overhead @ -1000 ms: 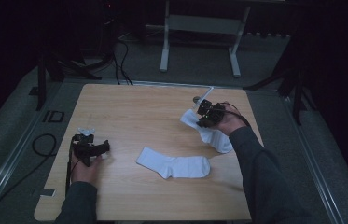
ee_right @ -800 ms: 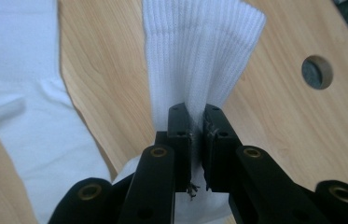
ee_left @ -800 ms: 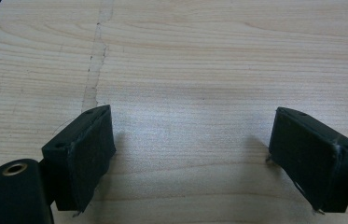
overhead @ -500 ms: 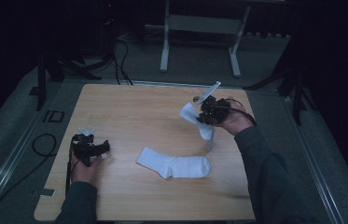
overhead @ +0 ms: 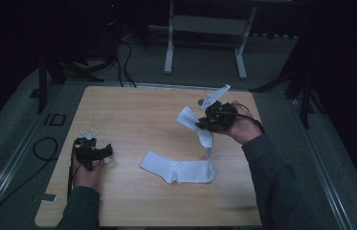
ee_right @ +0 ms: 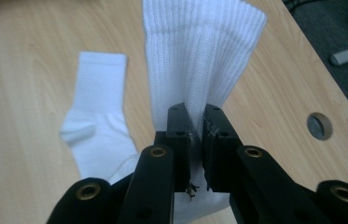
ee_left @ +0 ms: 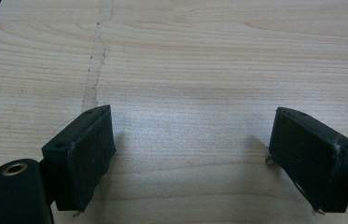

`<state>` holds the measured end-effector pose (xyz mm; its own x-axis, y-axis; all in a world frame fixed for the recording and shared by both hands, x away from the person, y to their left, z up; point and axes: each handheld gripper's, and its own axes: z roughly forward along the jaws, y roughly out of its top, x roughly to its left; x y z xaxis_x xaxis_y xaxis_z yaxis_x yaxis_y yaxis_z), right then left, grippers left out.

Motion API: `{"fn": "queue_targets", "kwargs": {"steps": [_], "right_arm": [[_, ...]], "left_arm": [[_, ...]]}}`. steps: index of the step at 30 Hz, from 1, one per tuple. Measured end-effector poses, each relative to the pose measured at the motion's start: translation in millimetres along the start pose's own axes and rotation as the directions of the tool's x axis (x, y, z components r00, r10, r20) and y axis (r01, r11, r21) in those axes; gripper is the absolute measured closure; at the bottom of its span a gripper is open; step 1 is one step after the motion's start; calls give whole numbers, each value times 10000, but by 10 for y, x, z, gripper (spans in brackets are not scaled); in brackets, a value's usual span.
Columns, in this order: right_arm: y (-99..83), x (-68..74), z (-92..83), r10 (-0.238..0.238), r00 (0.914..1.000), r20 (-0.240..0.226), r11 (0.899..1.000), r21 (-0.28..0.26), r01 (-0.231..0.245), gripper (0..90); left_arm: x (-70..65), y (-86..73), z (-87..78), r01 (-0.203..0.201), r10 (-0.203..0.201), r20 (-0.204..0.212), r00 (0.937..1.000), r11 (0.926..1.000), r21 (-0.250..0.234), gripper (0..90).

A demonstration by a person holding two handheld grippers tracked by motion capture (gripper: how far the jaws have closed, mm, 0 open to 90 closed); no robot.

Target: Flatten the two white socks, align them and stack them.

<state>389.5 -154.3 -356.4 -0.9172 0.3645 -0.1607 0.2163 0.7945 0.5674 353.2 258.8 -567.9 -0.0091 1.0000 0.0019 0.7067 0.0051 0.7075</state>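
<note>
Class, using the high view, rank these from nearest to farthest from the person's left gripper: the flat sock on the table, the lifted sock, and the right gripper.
Measured from the left gripper:
1. Flat sock, lying mid-table to its right.
2. Lifted sock, hanging above the table, farther right.
3. Right gripper, clamped on that sock at the far right; very close to call with the lifted sock.

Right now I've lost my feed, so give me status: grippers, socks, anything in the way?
Right gripper shut on lifted white ribbed sock. Left gripper open over bare wooden table. Second white sock flat mid-table. Nothing in the way.
</note>
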Motion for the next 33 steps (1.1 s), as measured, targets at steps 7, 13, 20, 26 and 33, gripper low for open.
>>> {"fn": "queue_targets", "kwargs": {"steps": [7, 13, 20, 26, 33], "right_arm": [[-32, 221, -124, -452, 9984, -336, 9985, -312, 442, 820], [-70, 389, -134, -754, 9949, -675, 9970, -241, 739, 818], [-95, 538, 152, -967, 9885, -1167, 9948, 208, 998, 818], [-88, 671, 615, -860, 9839, -1569, 9938, 563, 959, 818], [-99, 783, 907, -591, 9835, -1707, 9947, 736, 725, 818]], "left_arm": [[0, 0, 0, 1, -1, -1, 10000, 10000, -2, 142], [-1, -1, 1, 21, -21, 10, 10000, 10000, -20, 142], [0, -1, 0, -8, 8, 0, 10000, 10000, 4, 142], [0, -1, 0, -6, 6, 1, 10000, 10000, 3, 142], [0, -1, 0, -8, 8, 1, 10000, 10000, 5, 143]]}}
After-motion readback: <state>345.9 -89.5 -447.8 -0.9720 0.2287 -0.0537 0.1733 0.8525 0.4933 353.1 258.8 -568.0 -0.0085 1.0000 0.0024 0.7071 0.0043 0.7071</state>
